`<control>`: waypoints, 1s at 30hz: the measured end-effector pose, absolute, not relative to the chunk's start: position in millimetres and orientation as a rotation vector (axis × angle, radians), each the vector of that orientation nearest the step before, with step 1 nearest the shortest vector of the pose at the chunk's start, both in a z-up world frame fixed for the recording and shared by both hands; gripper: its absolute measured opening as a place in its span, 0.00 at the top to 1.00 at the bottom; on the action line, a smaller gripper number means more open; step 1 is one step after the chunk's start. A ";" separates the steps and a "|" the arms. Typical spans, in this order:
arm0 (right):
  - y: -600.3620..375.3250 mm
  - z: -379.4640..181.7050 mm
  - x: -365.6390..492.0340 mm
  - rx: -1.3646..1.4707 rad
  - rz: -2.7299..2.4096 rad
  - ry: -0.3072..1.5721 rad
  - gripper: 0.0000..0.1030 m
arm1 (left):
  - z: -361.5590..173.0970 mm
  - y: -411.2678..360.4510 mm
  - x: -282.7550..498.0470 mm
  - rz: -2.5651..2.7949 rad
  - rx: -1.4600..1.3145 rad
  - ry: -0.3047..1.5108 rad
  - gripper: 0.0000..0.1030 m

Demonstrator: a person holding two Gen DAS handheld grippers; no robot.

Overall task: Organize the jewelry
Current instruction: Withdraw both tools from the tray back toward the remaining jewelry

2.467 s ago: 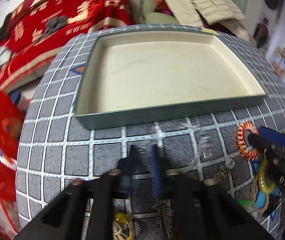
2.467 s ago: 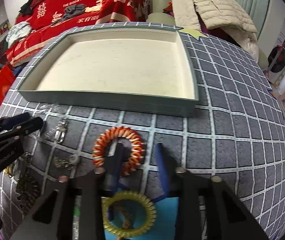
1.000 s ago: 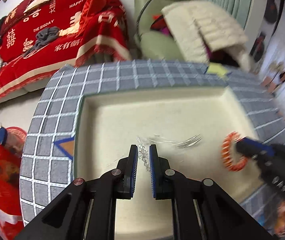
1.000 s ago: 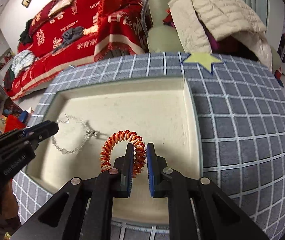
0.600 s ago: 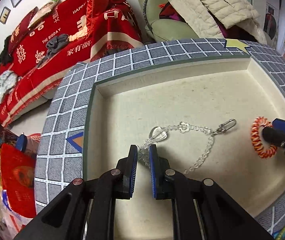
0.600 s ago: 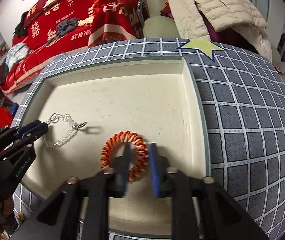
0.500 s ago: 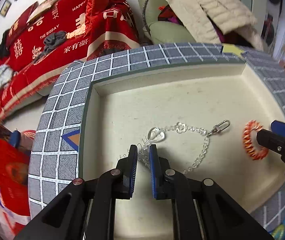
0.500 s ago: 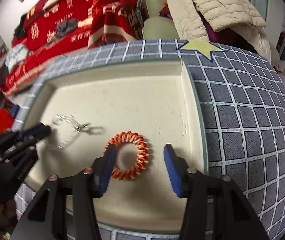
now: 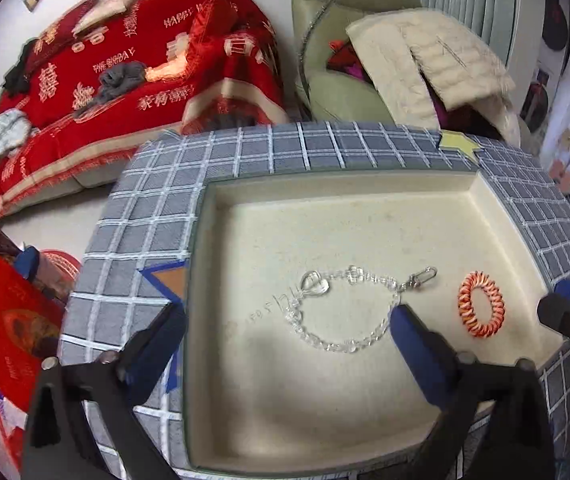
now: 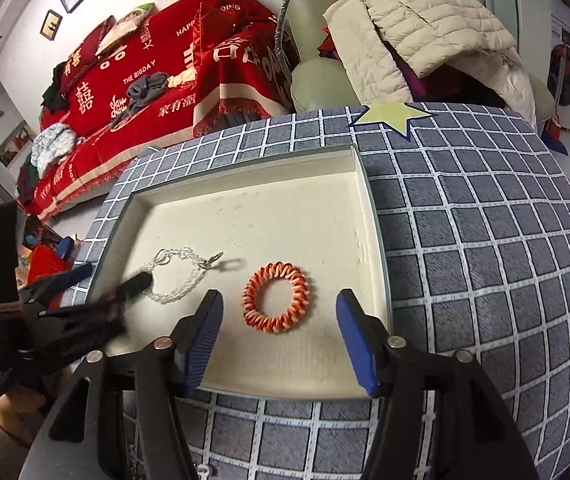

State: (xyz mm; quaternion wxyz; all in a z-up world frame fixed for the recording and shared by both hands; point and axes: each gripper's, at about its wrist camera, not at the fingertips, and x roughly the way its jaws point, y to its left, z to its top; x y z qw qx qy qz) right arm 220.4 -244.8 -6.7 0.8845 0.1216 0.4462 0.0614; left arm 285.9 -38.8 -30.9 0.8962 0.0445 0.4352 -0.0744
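Now both pieces lie on the cream floor of the tray point(image 9: 397, 184), which sits on the bench point(image 10: 485, 240) with its grey checked cover. The clear bead chain point(image 9: 341, 312) rests left of centre in a loose loop, its heart charm at the upper left and its metal clasp at the upper right. The orange and white coil ring point(image 10: 276, 304) lies flat to the right of the chain, well apart from it and near the tray's right wall.

The left hand-held gripper point(image 9: 285, 320) is released: its jaws are opening wide, one blue pad out over the tray's left rim, the other just beside the chain's right end, and neither presses on the chain. The right hand-held gripper point(image 10: 279, 316) is released too, its jaws opening with the coil ring lying free between the blue pads, clear of both.

Behind the bench stand a sofa with a red throw point(image 10: 157, 68) and a pale green chair with a cream jacket point(image 10: 417, 28).
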 end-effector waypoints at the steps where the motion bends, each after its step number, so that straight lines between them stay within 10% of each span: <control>1: -244.8 -5.6 218.3 0.256 0.129 0.926 0.37 | -27.6 -38.5 284.3 -0.161 0.089 0.902 0.00; 11: -252.8 25.9 156.8 0.340 0.195 0.771 0.00 | 11.5 -14.7 225.6 -0.169 0.058 0.822 0.00; 30: -252.0 -19.0 35.0 0.317 0.140 0.910 0.00 | -32.1 12.1 64.1 -0.194 -0.025 0.928 0.00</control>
